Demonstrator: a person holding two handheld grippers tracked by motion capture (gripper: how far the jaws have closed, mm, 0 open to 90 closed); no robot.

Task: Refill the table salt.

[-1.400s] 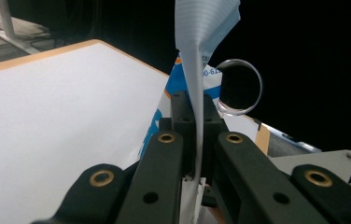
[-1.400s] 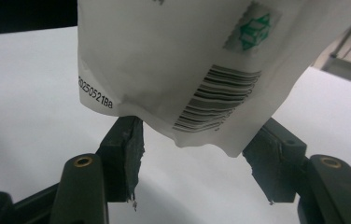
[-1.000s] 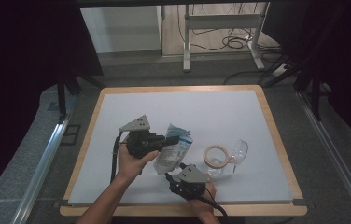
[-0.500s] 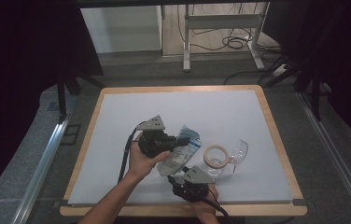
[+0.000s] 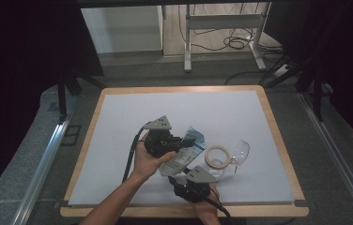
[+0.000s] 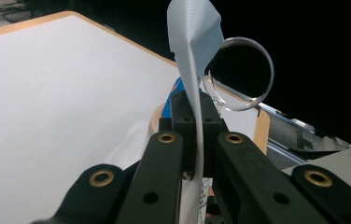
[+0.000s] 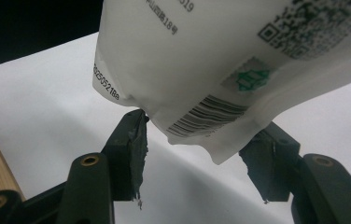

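A white and blue printed pouch [image 5: 187, 151] is held up over the white mat, just left of a wooden ring [image 5: 218, 157] and a clear glass [image 5: 239, 152]. My left gripper [image 5: 179, 140] is shut on the pouch's thin upper edge [image 6: 193, 88], seen edge-on between the jaws. In the left gripper view the glass's round rim [image 6: 241, 74] shows just past the pouch. My right gripper [image 5: 179, 177] sits below the pouch near the front edge. It is open [image 7: 201, 158], and the pouch's barcoded bottom corner [image 7: 211, 116] hangs between its two fingers.
The white mat [image 5: 132, 112] lies in a wooden-framed board [image 5: 272, 122]. Wide bare mat stretches behind and to the left of the grippers. Metal rails [image 5: 48, 154] run along both sides, and table legs and cables [image 5: 231, 37] stand beyond the far edge.
My left gripper has carried the pouch to the right, closer to the ring and glass. The right gripper has shifted slightly right, staying under the pouch's bottom end.
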